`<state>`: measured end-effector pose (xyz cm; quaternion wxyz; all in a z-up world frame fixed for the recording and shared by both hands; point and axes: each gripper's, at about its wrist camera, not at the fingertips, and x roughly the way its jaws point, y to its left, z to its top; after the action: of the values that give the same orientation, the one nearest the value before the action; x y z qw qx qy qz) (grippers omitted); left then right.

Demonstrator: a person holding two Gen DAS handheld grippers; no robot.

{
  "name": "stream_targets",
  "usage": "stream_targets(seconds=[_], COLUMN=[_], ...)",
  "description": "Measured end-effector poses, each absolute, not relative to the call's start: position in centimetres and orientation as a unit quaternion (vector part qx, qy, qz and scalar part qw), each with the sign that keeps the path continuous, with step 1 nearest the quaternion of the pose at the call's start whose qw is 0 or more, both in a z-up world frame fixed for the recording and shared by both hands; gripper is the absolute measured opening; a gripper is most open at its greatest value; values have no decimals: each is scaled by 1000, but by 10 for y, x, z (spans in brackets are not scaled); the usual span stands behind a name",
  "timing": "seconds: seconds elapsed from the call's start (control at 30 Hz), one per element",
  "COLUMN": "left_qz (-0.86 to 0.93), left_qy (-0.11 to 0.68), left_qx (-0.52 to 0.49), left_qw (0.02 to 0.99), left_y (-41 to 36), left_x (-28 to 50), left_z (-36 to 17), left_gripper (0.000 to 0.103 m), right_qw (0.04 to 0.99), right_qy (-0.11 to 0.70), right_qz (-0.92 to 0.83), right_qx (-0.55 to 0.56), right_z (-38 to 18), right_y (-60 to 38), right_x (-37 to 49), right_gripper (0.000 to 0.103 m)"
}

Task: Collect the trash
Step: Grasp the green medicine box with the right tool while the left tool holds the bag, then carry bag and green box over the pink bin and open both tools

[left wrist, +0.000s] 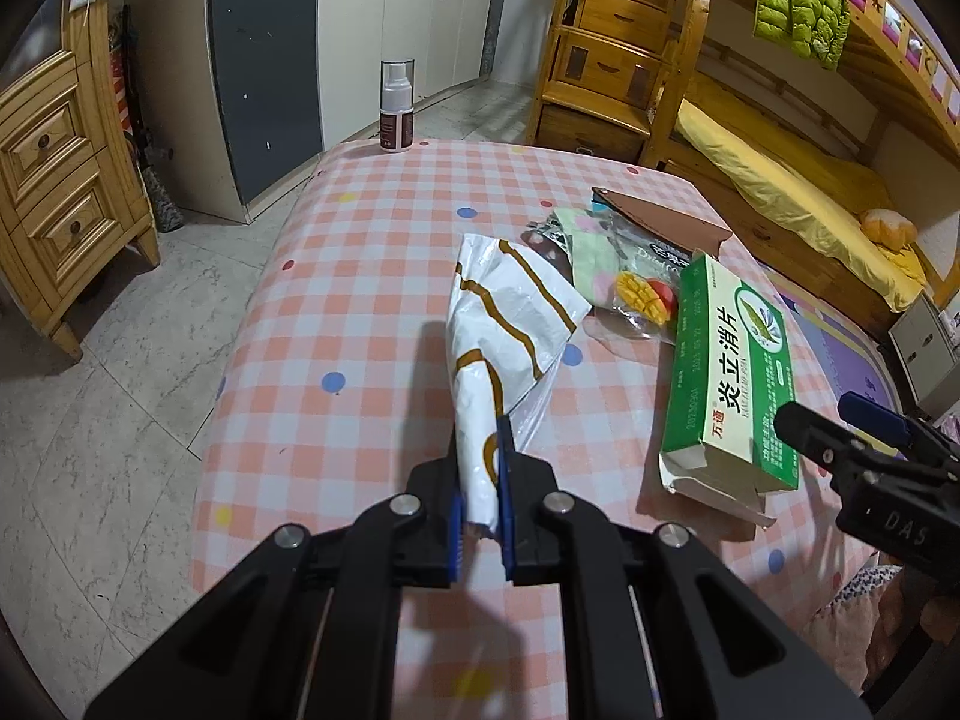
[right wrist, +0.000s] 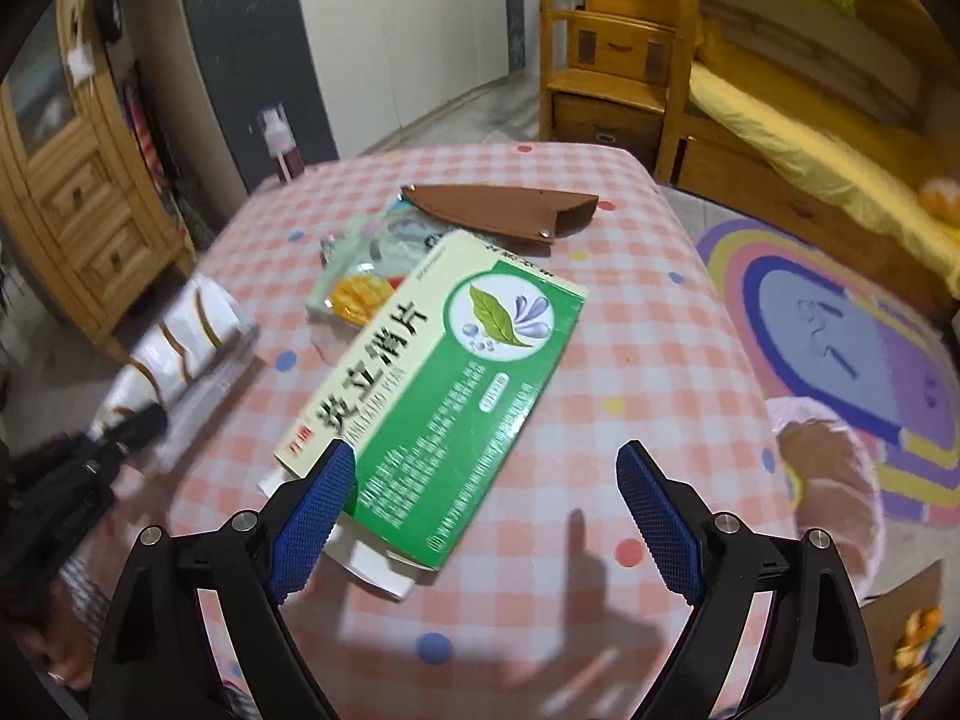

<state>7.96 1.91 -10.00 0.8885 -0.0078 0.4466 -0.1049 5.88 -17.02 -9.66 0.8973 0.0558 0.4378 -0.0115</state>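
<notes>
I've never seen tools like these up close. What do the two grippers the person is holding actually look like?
Each is a black plastic frame of angular linked arms joined by round silver bolts. The left gripper and right gripper both carry two fingers faced with blue pads that have a fine cross-hatched texture. Seen from the side in the left wrist view, the right gripper's body bears the raised letters "DAS". No cables show.

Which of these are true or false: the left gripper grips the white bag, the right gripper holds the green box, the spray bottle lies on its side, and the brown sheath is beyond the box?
1. The left gripper is shut on the white plastic bag. True.
2. The right gripper holds the green medicine box. False: it is open, nothing clamped.
3. The spray bottle lies on its side. False: it stands upright at the table's far edge.
4. The brown sheath lies beyond the box. True.
</notes>
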Motion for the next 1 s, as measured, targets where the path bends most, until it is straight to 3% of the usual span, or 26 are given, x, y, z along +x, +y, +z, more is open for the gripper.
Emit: stream_targets(seconds=[0.43, 0.83, 1.0], left_qz=[-87, -121, -125], left_qy=[454, 458, 457], left_qx=[-16, -13, -7], left_qw=[886, 881, 880], left_y=[34, 13, 7], left_x=[81, 71, 66], left_z=[-104, -104, -102], left_gripper=[7, 7, 7], right_qw=[889, 879, 882], right_qy=[454, 472, 468], right_qz=[-49, -35, -33], right_qx=[-36, 53, 33], right_z=[-112, -125, -126], right_y=[-126, -181, -175], right_x=[83, 60, 55], right_gripper=[89, 90, 79])
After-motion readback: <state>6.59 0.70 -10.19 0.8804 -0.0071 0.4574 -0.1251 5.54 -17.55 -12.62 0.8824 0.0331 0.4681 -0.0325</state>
